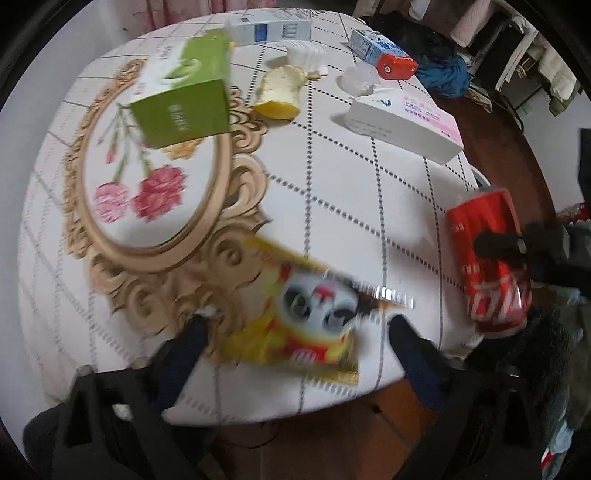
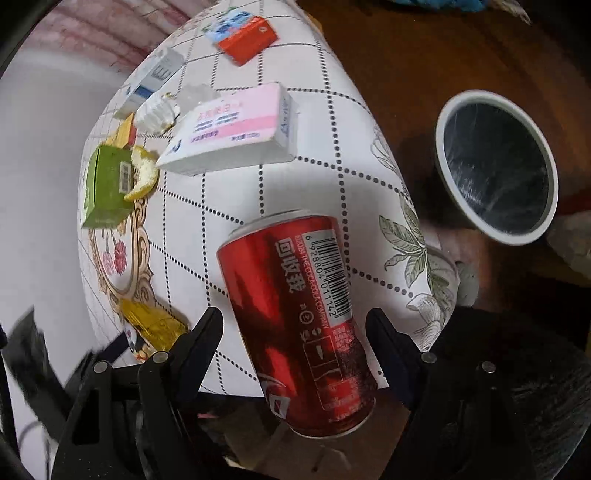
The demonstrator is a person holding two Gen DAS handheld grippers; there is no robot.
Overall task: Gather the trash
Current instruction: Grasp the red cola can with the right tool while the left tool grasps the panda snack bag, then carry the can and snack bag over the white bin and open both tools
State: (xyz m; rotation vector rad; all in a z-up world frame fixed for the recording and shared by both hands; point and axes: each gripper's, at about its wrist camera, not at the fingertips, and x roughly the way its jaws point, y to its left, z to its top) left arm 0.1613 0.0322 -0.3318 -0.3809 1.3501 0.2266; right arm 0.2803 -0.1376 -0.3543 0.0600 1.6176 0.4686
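A red soda can (image 2: 295,321) hangs tilted over the table's near edge, rim pointing away, with my right gripper (image 2: 295,321) shut on it. In the left wrist view the same can (image 1: 487,258) sits at the right edge, with one black finger (image 1: 495,245) across it. A yellow snack wrapper (image 1: 306,321) with a panda print lies flat near the front edge. My left gripper (image 1: 301,328) is open, a finger on each side of the wrapper without touching it. A dark-lined bin (image 2: 480,95) stands on the brown floor to the right of the table.
On the tablecloth (image 1: 332,192) lie a green box (image 1: 181,99), a fruit peel (image 1: 282,92), a pink-and-white box (image 1: 406,125), a blue-and-red carton (image 1: 384,55), a white-and-blue box (image 1: 269,29) and crumpled white bits (image 1: 306,55). Clothes and furniture crowd the far right.
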